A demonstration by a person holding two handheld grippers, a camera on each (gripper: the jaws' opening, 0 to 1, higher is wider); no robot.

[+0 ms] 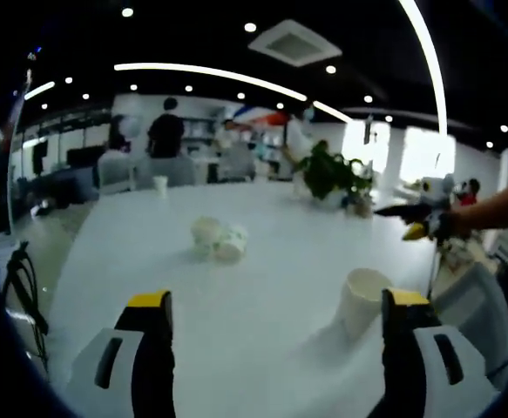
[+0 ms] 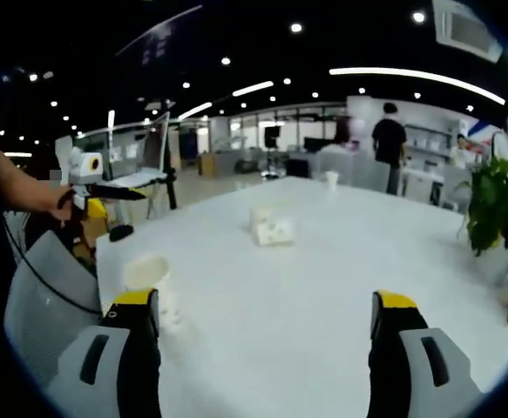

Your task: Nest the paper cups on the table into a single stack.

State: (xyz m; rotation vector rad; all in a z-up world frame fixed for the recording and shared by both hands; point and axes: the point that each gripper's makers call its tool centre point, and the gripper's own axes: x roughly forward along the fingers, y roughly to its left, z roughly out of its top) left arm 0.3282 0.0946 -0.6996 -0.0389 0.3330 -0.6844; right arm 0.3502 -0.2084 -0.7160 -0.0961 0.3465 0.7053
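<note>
Both claws are held wide apart above a white surface [image 1: 262, 331], and nothing is gripped in either. The left claw [image 1: 275, 309] is seen with one upright paper cup [image 1: 361, 300] standing just beside its right jaw, mouth upward. In the right gripper view, what is judged to be the same upright cup is found close to the left jaw of the right claw [image 2: 265, 312]. Two further cups [image 1: 220, 238] lie on their sides near the middle of the surface, touching or nearly touching; whether they are partly nested cannot be told. A small cup [image 1: 160, 184] stands well apart at the far edge. A potted plant [image 1: 332, 174] is noted beyond the cups. The other claw [image 1: 415, 220] is seen at the right edge of the left gripper view, carried by a person's arm.

The cups are judged light, thin-walled and easily crushed. A gentle hold across the wall just below the rolled rim is advised, where stiffness is greatest. No nesting by the claws is yet evident.
</note>
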